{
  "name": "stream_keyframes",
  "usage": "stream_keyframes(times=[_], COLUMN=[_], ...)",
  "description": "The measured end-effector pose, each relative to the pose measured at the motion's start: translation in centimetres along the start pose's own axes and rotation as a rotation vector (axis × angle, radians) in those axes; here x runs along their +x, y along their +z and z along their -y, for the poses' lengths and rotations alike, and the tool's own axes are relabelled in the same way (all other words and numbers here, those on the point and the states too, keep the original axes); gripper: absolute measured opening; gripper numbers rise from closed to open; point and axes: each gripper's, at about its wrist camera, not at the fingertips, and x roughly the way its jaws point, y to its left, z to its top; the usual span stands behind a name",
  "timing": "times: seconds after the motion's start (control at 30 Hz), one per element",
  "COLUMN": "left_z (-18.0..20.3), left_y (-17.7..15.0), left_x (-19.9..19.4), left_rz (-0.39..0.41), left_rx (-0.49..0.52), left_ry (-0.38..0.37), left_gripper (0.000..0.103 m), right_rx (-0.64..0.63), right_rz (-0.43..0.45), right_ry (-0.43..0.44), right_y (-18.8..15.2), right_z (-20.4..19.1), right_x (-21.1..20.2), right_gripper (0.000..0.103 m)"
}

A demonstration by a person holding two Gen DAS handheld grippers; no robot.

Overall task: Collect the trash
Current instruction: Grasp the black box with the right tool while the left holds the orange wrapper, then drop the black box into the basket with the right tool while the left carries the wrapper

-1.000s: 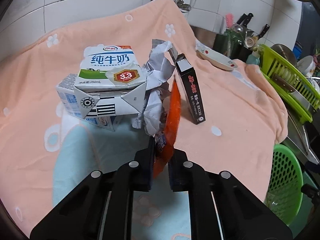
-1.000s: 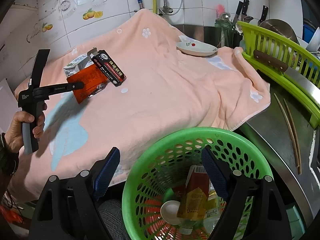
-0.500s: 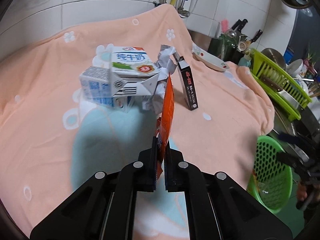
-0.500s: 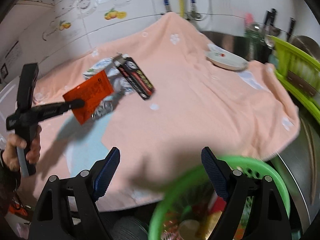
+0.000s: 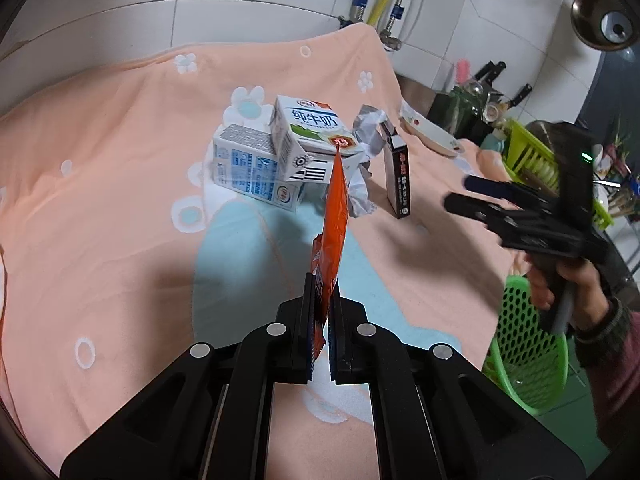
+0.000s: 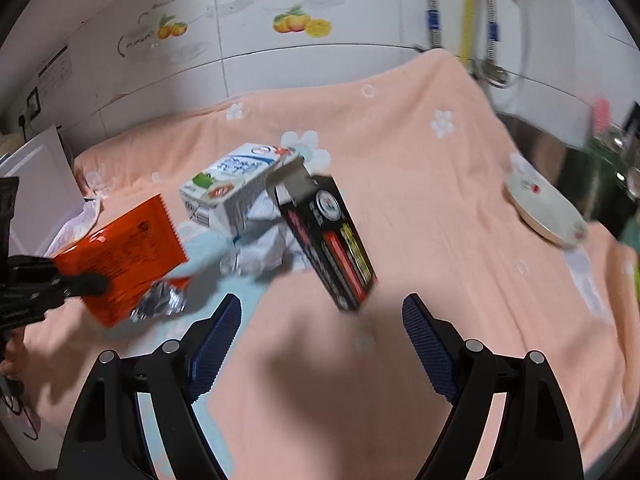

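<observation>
Clamped in our left claw point(image 5: 321, 312), the orange wrapper point(image 5: 335, 216) is standing on edge above the towel point(image 5: 120, 160), its fingers closed on the lower end and its tip pointing to twelve o'clock. We are holding our right claw point(image 6: 322, 344) wide open and empty, hovering over the towel.

Working outward from the right claw, the black box point(image 6: 332, 240) is lying just past the fingers at twelve o'clock, leaning on crumpled foil point(image 6: 260, 248). At eleven o'clock the milk carton point(image 6: 236, 188) is resting on a second carton point(image 5: 248, 168), which shows in the left view. At nine o'clock the wrapper is hanging in the left claw, a foil scrap point(image 6: 160, 304) beside it.

We are judging the job partly done: one piece is lifted, while box, cartons and foil are waiting on the towel. The green basket point(image 5: 524, 344) is sitting off the towel's edge at four o'clock in the left view; its contents are not showing.
</observation>
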Motion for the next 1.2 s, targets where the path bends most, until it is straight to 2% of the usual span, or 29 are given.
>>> stream_keyframes(times=[0.27, 0.57, 0.63, 0.73, 0.97, 1.2], left_z=[-0.9, -1.3, -1.4, -1.5, -1.2, 0.6], left_y=[0.1, -0.1, -0.1, -0.2, -0.4, -0.9], left_x=[-0.5, -0.7, -0.7, -0.9, -1.5, -2.6], left_rz=[0.011, 0.010, 0.012, 0.016, 0.025, 0.043], left_rx=[-0.016, -0.016, -0.019, -0.023, -0.026, 0.002], left_ry=[-0.007, -0.011, -0.007, -0.006, -0.016, -0.055], left_gripper=[0.004, 0.004, 0.004, 0.004, 0.004, 0.004], right_rx=[-0.088, -0.145, -0.151, -0.155, -0.083, -0.033], right_rz=[-0.009, -0.038, -0.039, -0.052, -0.010, 0.010], right_ry=[0.035, 0.052, 0.062, 0.059, 0.066, 0.070], right_y=[2.9, 3.6, 3.6, 3.5, 2.7, 0.4], right_z=[0.3, 0.7, 0.6, 0.5, 0.9, 0.1], right_x=[4.9, 8.8, 9.0, 9.1, 6.7, 1.9], right_gripper=[0.080, 0.079, 0.072, 0.052, 0.044, 0.036])
